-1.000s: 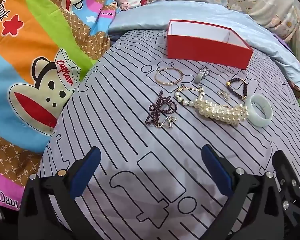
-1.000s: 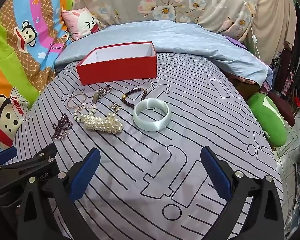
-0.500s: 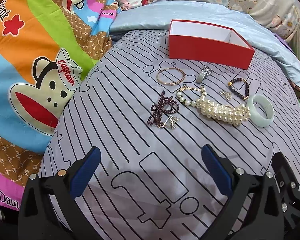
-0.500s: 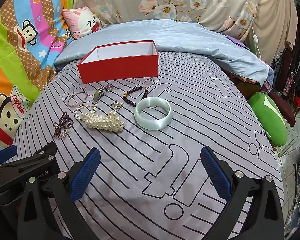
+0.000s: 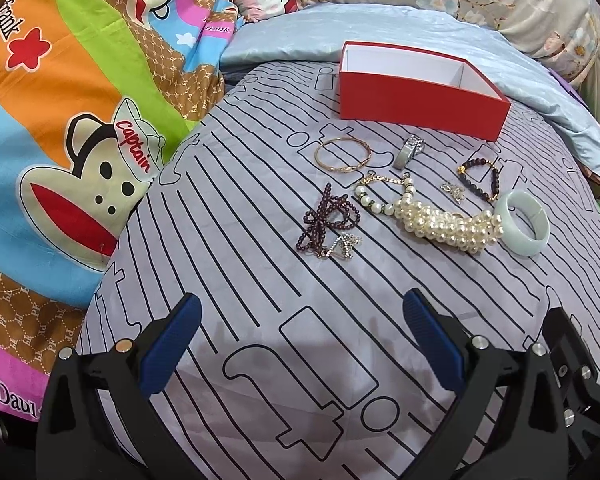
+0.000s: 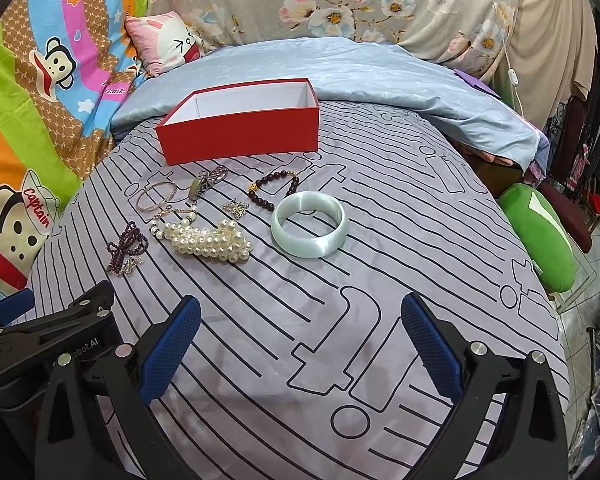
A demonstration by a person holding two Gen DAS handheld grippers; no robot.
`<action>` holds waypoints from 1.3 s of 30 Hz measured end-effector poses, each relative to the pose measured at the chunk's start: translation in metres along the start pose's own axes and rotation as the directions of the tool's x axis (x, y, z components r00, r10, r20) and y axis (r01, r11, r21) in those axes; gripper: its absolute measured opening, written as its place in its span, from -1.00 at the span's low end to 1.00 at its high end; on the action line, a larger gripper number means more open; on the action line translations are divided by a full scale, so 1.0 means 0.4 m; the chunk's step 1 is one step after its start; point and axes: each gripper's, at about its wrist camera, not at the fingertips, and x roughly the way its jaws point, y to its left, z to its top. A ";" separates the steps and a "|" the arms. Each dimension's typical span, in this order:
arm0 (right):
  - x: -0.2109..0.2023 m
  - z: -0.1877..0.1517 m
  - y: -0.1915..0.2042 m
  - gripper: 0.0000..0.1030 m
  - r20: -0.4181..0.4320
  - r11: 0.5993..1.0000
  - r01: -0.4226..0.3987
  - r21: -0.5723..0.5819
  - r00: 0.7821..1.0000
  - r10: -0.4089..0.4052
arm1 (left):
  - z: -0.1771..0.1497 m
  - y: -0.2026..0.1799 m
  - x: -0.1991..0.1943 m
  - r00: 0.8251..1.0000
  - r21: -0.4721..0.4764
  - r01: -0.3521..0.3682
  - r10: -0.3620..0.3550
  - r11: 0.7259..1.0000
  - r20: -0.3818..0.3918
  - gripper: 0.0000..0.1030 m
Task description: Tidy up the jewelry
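- Your left hand-held gripper (image 5: 302, 334) and right hand-held gripper (image 6: 300, 334) both gape wide over the grey striped bed sheet (image 6: 380, 240), holding nothing.
- The open red cardboard box (image 6: 240, 136) sits empty.
- Just in front of the box lie a pale green jade bangle (image 6: 309, 230), white pearl bracelet (image 6: 210, 242) and thin gold bangle (image 5: 342, 153).

Both wrist views overlook the jewelry (image 5: 428, 216) together.

one red box (image 6: 240, 132); one jade bangle (image 6: 309, 231); one gold bangle (image 5: 342, 153); one pearl bracelet (image 6: 210, 242); two dark bead strands (image 6: 274, 190) (image 5: 328, 220); one silver ring (image 5: 409, 151); one small charm (image 6: 236, 209).
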 end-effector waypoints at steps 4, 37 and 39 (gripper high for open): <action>0.000 0.001 -0.002 0.90 0.001 1.000 0.000 -0.001 1.000 0.000 | 0.000 -0.001 0.001 1.000 0.000 -0.001 0.001 1.000 -0.001 0.91; 0.008 0.001 0.006 0.90 -0.009 1.000 -0.002 0.000 1.000 0.002 | 0.005 0.004 0.007 1.000 -0.002 -0.006 0.006 1.000 0.001 0.91; 0.009 -0.001 0.010 0.90 -0.009 1.000 -0.003 0.001 1.000 0.003 | 0.005 0.005 0.008 1.000 -0.003 -0.005 0.005 1.000 -0.001 0.91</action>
